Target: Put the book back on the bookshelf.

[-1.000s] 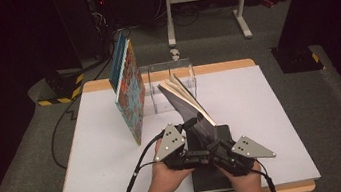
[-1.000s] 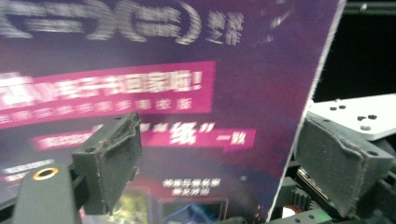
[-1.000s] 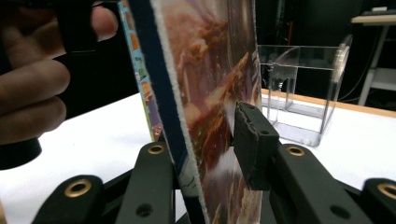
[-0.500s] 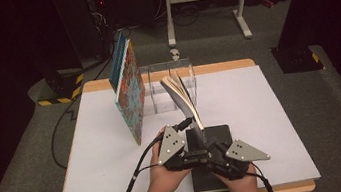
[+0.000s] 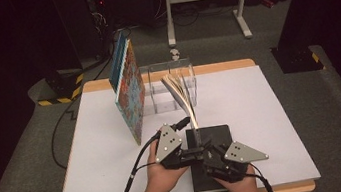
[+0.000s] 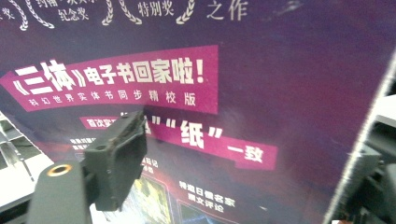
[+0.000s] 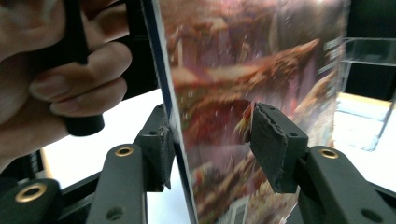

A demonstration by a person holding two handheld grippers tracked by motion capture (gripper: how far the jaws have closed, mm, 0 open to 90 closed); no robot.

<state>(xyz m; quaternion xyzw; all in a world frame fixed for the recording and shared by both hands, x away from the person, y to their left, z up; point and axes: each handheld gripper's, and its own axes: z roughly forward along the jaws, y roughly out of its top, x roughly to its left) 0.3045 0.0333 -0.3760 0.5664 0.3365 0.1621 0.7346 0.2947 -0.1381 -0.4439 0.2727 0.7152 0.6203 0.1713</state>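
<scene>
A book [image 5: 182, 99] with tan page edges stands tilted between my grippers and the clear stand; its lower end is at the far edge of a flat black book [image 5: 215, 140]. My left gripper [image 5: 185, 123] is at its lower left. Its jaws have just been closing. In the left gripper view they stand wide apart before the dark purple cover [image 6: 280, 84] with magenta banners, and no pad presses on it. My right gripper [image 7: 212, 121] has the book's colourful cover [image 7: 219, 70] between its jaws, which have just been opening. The right pad [image 7: 275, 140] stands off the cover.
A large colourful book [image 5: 128, 97] stands on edge at the left, leaning by the clear acrylic stand [image 5: 159, 102] at the back of the white table [image 5: 272, 112]. A hand [image 7: 56, 88] holding the left gripper's handle is close on the left.
The tan-edged book has tipped from a strong lean to the left to a more upright stand. Both hands have stayed where they were.
</scene>
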